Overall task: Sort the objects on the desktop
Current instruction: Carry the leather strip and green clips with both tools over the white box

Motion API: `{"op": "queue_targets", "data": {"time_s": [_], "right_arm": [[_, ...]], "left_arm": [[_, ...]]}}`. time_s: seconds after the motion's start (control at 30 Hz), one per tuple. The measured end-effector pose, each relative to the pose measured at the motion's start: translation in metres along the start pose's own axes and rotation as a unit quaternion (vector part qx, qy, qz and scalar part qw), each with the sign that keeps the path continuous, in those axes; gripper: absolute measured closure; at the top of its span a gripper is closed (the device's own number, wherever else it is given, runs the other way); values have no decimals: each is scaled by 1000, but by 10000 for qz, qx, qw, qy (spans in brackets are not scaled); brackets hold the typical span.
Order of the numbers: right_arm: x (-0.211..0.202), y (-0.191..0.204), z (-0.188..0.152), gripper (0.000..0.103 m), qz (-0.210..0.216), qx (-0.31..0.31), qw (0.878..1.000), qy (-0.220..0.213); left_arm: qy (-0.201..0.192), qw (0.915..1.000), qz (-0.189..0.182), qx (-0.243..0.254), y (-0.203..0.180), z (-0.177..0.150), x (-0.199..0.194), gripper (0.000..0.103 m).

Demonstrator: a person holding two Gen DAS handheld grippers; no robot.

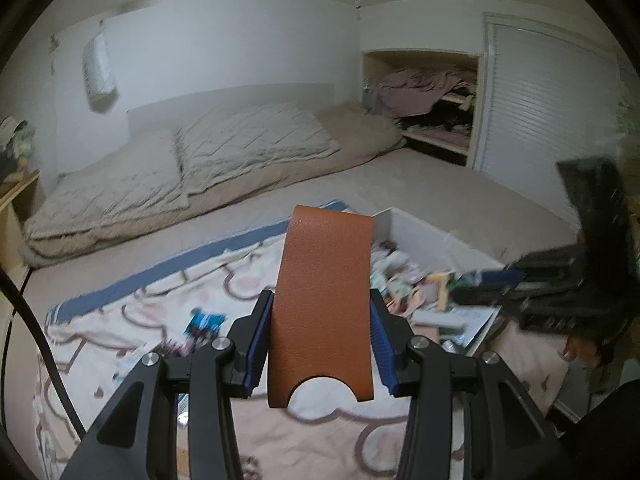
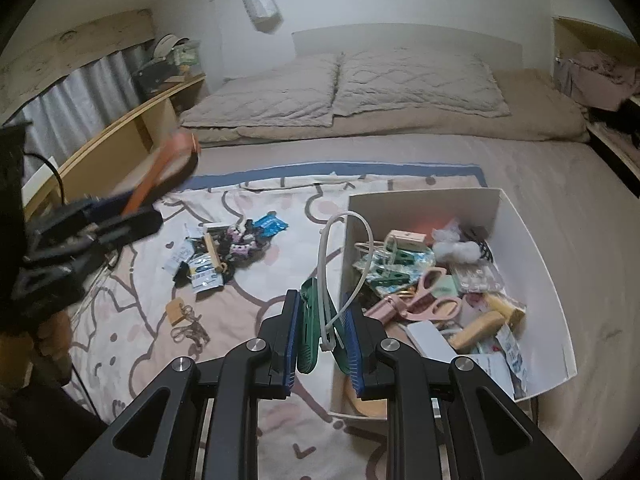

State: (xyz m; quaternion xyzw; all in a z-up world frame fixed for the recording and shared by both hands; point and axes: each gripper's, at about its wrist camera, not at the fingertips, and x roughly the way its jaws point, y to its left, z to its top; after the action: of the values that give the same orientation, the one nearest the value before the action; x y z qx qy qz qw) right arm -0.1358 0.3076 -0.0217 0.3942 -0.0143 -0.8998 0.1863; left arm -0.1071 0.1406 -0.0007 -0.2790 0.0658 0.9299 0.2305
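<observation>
My left gripper (image 1: pixel 320 340) is shut on a flat orange-brown leather case (image 1: pixel 324 300) and holds it upright above the patterned blanket (image 1: pixel 160 308). It shows blurred in the right wrist view (image 2: pixel 120 212) with the case (image 2: pixel 160 164). My right gripper (image 2: pixel 322 332) is shut on a green clip (image 2: pixel 310 320) and a white cable tie (image 2: pixel 326 264), beside the near left wall of the white box (image 2: pixel 536 248). The box (image 1: pixel 424 236) holds pink scissors (image 2: pixel 428 296) and several small items. My right gripper also shows blurred in the left wrist view (image 1: pixel 480 280).
A pile of small packets and clips (image 2: pixel 228 248) lies on the blanket (image 2: pixel 200 320), with a wooden tag and key ring (image 2: pixel 182 314) nearer me. Pillows (image 2: pixel 348 88) lie at the bed's head. A wooden shelf (image 2: pixel 132 132) runs along the left.
</observation>
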Motion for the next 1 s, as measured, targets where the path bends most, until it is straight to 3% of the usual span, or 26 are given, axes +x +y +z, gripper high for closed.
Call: {"op": "queue_targets", "data": {"time_s": [0.47, 1.0], "right_arm": [[48, -68, -36, 81, -257, 819, 9930, 815], [85, -78, -54, 81, -219, 846, 9859, 1426]], "left_arm": [[-60, 9985, -500, 195, -50, 10, 26, 58], [264, 9985, -483, 14, -56, -7, 63, 58]]}}
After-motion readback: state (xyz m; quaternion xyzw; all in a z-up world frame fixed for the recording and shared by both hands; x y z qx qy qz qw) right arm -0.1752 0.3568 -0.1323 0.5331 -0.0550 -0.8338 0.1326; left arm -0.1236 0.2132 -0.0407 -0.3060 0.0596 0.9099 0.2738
